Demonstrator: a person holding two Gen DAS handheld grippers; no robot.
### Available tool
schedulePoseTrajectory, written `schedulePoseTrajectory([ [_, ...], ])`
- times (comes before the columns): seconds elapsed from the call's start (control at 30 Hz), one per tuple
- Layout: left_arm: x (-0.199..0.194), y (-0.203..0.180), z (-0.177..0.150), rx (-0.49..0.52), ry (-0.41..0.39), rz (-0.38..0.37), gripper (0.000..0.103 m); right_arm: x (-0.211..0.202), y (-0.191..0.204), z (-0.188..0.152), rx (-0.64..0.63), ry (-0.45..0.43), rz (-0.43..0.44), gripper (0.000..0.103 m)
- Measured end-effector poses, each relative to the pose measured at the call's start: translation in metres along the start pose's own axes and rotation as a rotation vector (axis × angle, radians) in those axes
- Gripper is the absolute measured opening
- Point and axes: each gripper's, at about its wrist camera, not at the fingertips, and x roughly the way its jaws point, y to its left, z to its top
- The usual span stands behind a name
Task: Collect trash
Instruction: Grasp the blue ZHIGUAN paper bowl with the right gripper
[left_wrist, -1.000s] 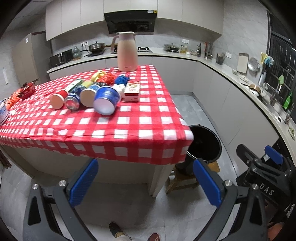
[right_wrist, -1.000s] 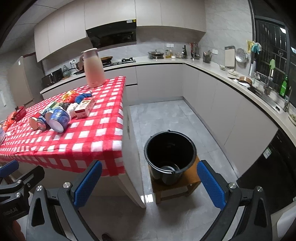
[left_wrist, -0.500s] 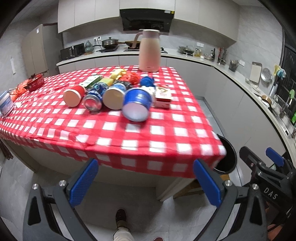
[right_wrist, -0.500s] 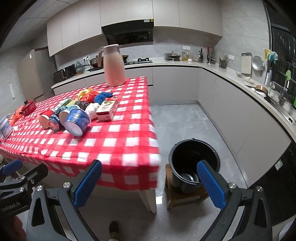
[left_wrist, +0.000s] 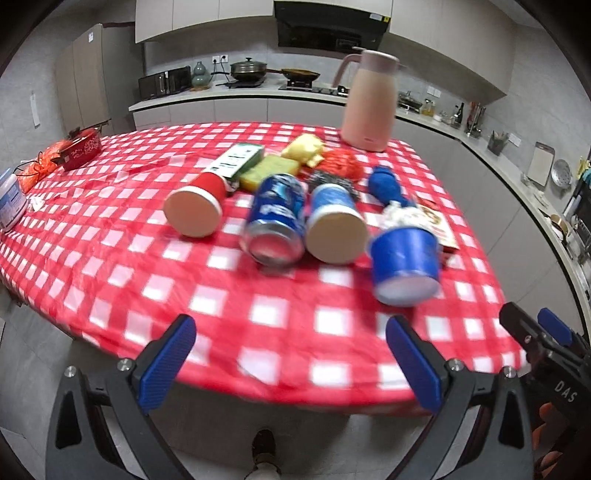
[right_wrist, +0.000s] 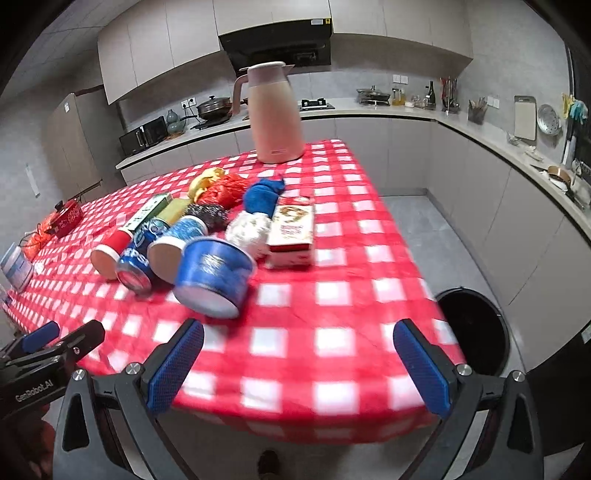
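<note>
Hovering spread and empty, left claw (left_wrist: 286, 362), right claw (right_wrist: 299, 363), tipped blue tub (right_wrist: 212, 277) seemingly empty, black bin (right_wrist: 476, 332) interior dark.

You are standing in a home kitchen. Pale flat-fronted cabinets (right_wrist: 155, 55) line the walls above a long worktop (right_wrist: 476, 129) that bends round the corner on your right. A black range hood (right_wrist: 275, 44) hangs over a gas hob (right_wrist: 316, 104), with a lidded pan (right_wrist: 214, 107) and a microwave (right_wrist: 144, 136) further along. Bottles and a utensil pot (right_wrist: 475, 112) crowd the back wall, and a cutting board (right_wrist: 525, 117) leans near a colander (right_wrist: 549, 119). In front of you a table (right_wrist: 332, 332) wears a red-and-white checked cloth, with a pink thermos jug (right_wrist: 275, 114) on it. The floor (right_wrist: 428, 229) is grey tile.
</note>
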Motion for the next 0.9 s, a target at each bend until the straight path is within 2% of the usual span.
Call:
schedulePoseTrajectory([
  [0.2,0.025,0.027,0.024,0.007,0.015,-0.029,0.103,0.034,0.038,0.017,0.025,0.020,0.015,0.103],
  [0.4,0.046,0.039,0.045,0.039,0.020,-0.061,0.102,0.066,0.061,0.028,0.041,0.052,0.003,0.103],
  [0.77,0.080,0.042,0.067,0.081,0.054,-0.112,0.102,0.114,0.069,0.034,0.087,0.141,-0.003,0.102],
  [0.9,0.087,0.040,0.071,0.088,0.064,-0.123,0.102,0.120,0.068,0.034,0.105,0.154,0.042,0.083],
])
